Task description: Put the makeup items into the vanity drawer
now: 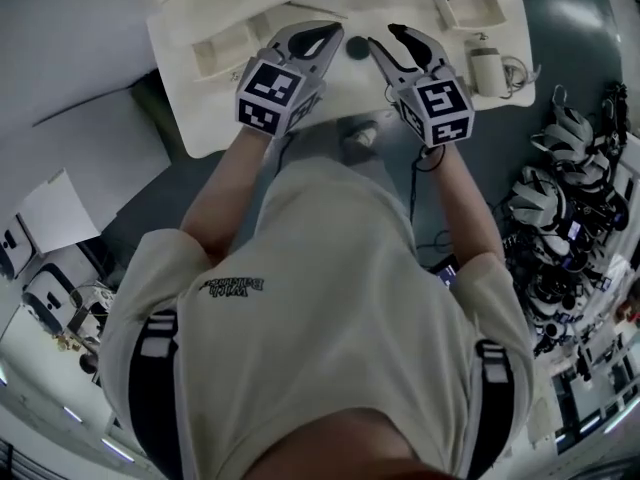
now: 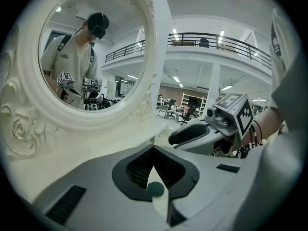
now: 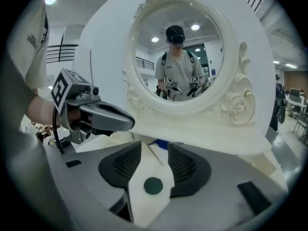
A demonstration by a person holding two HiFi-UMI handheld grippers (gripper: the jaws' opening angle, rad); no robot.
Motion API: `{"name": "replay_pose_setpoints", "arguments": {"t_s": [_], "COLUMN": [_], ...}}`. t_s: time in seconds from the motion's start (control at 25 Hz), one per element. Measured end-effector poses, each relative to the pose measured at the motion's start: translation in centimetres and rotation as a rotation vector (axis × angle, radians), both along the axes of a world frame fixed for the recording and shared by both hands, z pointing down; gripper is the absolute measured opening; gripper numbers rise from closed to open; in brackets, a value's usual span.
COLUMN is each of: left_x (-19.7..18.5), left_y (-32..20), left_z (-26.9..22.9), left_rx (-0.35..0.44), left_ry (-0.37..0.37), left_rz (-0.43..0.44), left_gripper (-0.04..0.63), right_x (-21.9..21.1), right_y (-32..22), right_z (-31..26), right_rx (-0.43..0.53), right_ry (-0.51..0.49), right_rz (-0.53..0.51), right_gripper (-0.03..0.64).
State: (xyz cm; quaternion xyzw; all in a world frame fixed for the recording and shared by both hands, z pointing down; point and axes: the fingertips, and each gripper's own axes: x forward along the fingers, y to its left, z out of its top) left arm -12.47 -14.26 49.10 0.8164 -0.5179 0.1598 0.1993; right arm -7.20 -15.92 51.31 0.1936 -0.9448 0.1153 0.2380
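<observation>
A small dark round makeup item [image 1: 356, 46] lies on the cream vanity top [image 1: 200, 118], between my two grippers. In the right gripper view it [image 3: 153, 186] shows on the top in the gap between the jaws, touching neither pad, and my right gripper [image 3: 155, 146] is open. In the head view the right gripper [image 1: 382, 36] is just right of the item. My left gripper [image 1: 335, 33] is just left of it. Its tips [image 2: 153, 150] meet with nothing held, and the round item [image 2: 155, 189] shows under them. A thin stick [image 3: 156, 154] and something blue [image 3: 161, 144] lie beyond.
An ornate oval mirror [image 3: 178, 57] rises at the vanity's back. Open drawer compartments sit at the left [image 1: 225, 48] and right [image 1: 470, 10] of the top. A white bottle [image 1: 487, 68] stands at the right end. Headsets and cables [image 1: 560, 208] crowd the floor on the right.
</observation>
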Motion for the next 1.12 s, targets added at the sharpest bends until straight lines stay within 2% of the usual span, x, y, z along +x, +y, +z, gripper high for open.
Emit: {"name": "replay_pose_setpoints", "arguments": {"t_s": [0.24,0.28,0.48,0.6,0.76,0.96,1.08,1.12], "left_x": [-0.6,-0.7,-0.7,-0.9,-1.0,-0.9,-1.1,-1.1], "left_y": [0.0,0.1,0.5,1.2,1.9,2.7,3.2,3.3], "left_z": [6.3,7.1,11.6,13.8,15.1,15.5,15.3,15.3], "left_rx": [-0.107,-0.12,-0.187,-0.222,-0.246,-0.263,-0.261,-0.26], "left_ry": [0.026,0.026,0.034,0.063,0.078,0.091,0.089,0.088], "left_rz": [-0.003,-0.002,0.008,-0.01,-0.01,-0.002,0.005,0.006], "left_gripper": [0.012,0.012,0.012,0.012,0.012,0.012,0.012,0.012], "right_x": [-1.7,-1.9,-2.7,-2.8,-2.8,-2.9,-3.0,-2.9], "right_y": [0.2,0.3,1.1,1.6,1.7,1.5,1.8,1.8], "right_z": [8.1,9.2,14.1,16.3,18.0,18.2,17.5,17.4], "right_rx": [-0.07,-0.079,-0.121,-0.14,-0.127,-0.111,-0.09,-0.082], "right_ry": [0.125,0.144,0.231,0.285,0.348,0.367,0.356,0.354], "right_rz": [-0.052,-0.061,-0.091,-0.096,-0.084,-0.077,-0.062,-0.055], "right_gripper": [0.183,0.203,0.204,0.221,0.226,0.233,0.201,0.16]}}
